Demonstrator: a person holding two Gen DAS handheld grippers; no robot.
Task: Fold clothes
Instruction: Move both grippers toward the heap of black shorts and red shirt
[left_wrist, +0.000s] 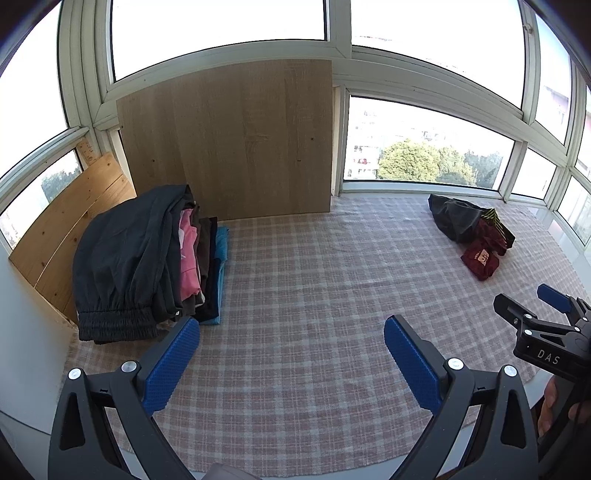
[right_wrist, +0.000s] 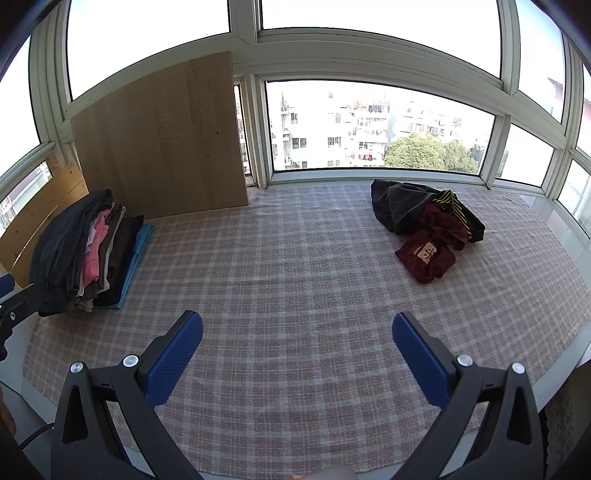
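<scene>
A stack of folded clothes (left_wrist: 147, 258), black on top with pink, dark and blue layers, stands at the left on the plaid cloth (left_wrist: 314, 277); it also shows in the right wrist view (right_wrist: 85, 254). A loose pile of unfolded clothes (left_wrist: 469, 229), black, maroon and yellow-striped, lies at the far right; it also shows in the right wrist view (right_wrist: 428, 221). My left gripper (left_wrist: 291, 332) is open and empty above the cloth, just right of the stack. My right gripper (right_wrist: 297, 328) is open and empty over the middle of the cloth, and it also shows in the left wrist view (left_wrist: 532, 302).
A tall wooden board (left_wrist: 236, 144) leans against the window behind the stack. A smaller pine board (left_wrist: 62, 236) leans at the far left. Window frames (right_wrist: 369, 173) bound the back and right. The cloth's front edge (right_wrist: 332, 465) lies near me.
</scene>
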